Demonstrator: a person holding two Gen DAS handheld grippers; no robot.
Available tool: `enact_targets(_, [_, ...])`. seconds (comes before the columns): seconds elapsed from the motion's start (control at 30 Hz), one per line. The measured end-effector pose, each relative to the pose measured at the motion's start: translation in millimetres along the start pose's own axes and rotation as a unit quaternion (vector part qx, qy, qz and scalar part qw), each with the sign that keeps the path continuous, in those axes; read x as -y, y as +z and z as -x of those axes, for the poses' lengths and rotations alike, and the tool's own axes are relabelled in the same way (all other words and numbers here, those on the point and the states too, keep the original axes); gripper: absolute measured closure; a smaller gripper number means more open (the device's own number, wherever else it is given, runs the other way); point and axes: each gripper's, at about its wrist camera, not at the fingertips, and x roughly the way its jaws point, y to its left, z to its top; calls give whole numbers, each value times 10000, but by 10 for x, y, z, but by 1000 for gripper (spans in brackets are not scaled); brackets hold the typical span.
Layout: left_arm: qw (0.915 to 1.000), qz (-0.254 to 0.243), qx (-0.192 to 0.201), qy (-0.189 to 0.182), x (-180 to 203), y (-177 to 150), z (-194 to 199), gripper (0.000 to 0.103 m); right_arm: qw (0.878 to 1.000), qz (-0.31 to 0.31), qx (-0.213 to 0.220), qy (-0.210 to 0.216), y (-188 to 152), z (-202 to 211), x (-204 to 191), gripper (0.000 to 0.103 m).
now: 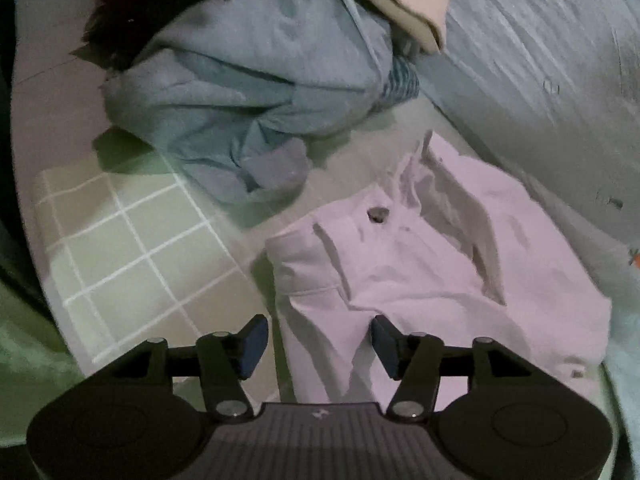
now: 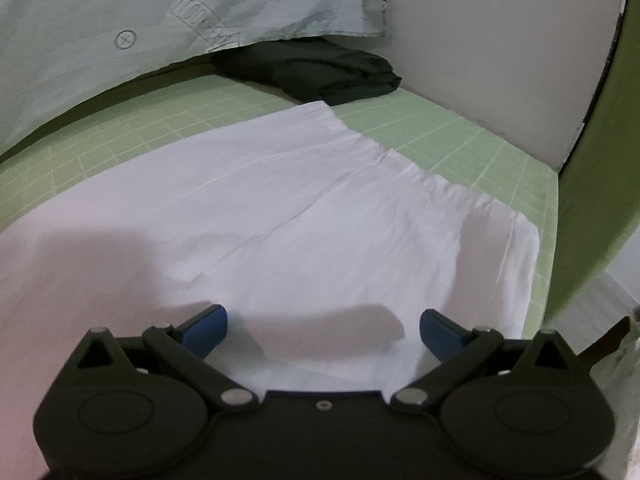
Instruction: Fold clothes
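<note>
Lying spread on a green checked bed sheet [image 2: 460,136], white trousers [image 2: 280,208] sit under both tools. Left tool [image 1: 319,346] hovers wide open over their buttoned waistband; right tool [image 2: 323,330] hovers wide open above the legs. Beyond the trousers sits a blue clothes heap [image 1: 256,92].

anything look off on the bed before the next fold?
Nothing damaged or spilled. The white trousers are rumpled at the waistband near the button, not flat like the leg end. A heap of blue clothes sits unfolded beside them. Both hand-held grippers are open.
</note>
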Motion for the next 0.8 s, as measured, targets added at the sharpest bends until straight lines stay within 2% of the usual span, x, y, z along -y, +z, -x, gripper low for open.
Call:
enact_targets(0.1, [10000,-26,-36,31,19,39,-100,47,9999,43,-26,107,-57,58,18,0])
enact_targets(0.13, [10000,-56,7,43,34,50,-89,56,9999,58,-34,142,-76,78,23,0])
enact_targets(0.17, [9999,-164,42,-27,60,55,-63,85,9998,76,-40,195,-107,108,32,0])
enact_targets(0.2, [9995,-290,84,-20,92,47,-37,88,9996,95,-45,250,-140,139,42,0])
enact_targets(0.3, [9975,-652,224,146,185,9,36,91,9992,156,-18,375,-240,228,69,0])
enact_targets(0.37, [9977,-560,286,235,134,-2,93,92,9987,194,-29,480,-293,278,78,0])
enact_targets(0.47, [9983,-157,465,324,-44,11,231,92,9973,270,-111,669,-340,336,67,0])
enact_targets(0.57, [9963,-174,595,597,-166,15,338,92,9955,347,-193,858,-387,393,56,0])
enact_targets(0.63, [9957,-169,530,742,-230,4,339,92,9945,407,-228,939,-412,435,42,0])
enact_targets(0.73, [9955,-145,410,836,-255,-3,333,85,9938,462,-279,968,-376,422,46,0])
enact_targets(0.8, [9940,-276,473,943,-185,-6,396,80,9931,482,-360,1006,-334,401,59,0])
